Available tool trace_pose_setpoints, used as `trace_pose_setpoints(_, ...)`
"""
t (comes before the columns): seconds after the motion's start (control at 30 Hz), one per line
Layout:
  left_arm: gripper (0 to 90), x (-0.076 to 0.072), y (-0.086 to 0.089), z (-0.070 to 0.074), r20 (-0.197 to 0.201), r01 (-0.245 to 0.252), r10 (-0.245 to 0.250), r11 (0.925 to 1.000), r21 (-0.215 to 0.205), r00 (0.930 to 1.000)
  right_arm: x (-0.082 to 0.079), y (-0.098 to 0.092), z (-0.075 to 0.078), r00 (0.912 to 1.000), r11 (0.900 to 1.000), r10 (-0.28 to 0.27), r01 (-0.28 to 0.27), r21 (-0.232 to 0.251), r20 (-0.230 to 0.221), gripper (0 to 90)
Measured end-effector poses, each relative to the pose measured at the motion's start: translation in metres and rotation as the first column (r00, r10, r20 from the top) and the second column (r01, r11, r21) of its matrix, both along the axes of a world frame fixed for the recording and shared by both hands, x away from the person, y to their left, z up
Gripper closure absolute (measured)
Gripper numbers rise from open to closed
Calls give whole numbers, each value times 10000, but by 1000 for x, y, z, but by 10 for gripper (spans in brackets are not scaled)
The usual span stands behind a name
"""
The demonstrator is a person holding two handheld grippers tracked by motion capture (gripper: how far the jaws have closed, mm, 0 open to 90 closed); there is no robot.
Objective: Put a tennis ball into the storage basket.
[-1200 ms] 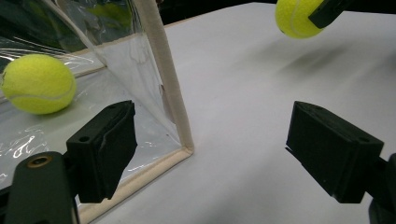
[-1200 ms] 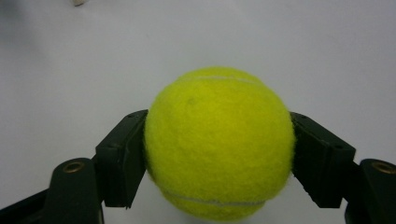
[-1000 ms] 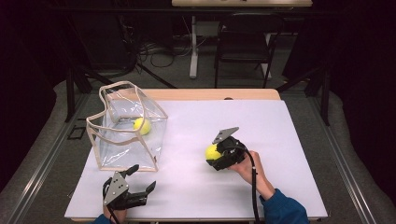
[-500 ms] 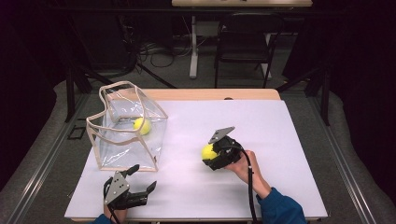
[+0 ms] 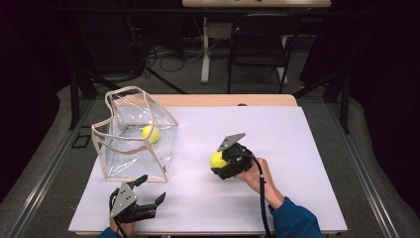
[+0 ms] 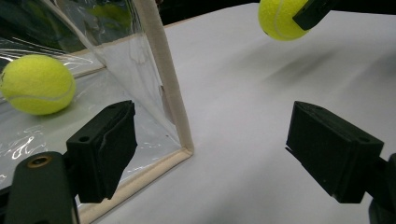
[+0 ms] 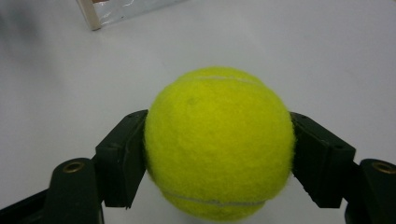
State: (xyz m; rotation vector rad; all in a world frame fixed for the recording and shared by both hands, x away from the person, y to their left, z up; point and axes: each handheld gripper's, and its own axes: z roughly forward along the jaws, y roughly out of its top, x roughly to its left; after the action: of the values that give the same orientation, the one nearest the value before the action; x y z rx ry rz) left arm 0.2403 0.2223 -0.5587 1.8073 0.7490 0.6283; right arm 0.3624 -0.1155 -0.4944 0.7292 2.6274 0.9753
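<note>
Slowly, the right gripper [image 5: 218, 161] slid a little left, pinching the fuzzy yellow tennis ball [image 5: 216, 159] above the white desk [image 5: 297, 148]. Near the clear plastic bag [image 5: 133, 141], the left gripper [image 5: 151, 191] rested spread wide. Dark room behind held a black chair [image 5: 260, 47].

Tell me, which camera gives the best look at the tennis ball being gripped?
The right gripper view: the held tennis ball sits large and sharp between the right gripper's jaws. The high view shows it small; the left gripper view catches it at its top edge.
</note>
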Motion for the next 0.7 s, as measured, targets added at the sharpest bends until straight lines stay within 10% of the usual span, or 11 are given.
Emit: trace_pose_setpoints(0.7, 161, 1, 0, 0, -54, -21, 21, 10000, -47, 10000, 3, 3, 16, 9995, 9996, -63, 54, 272, 320, 261)
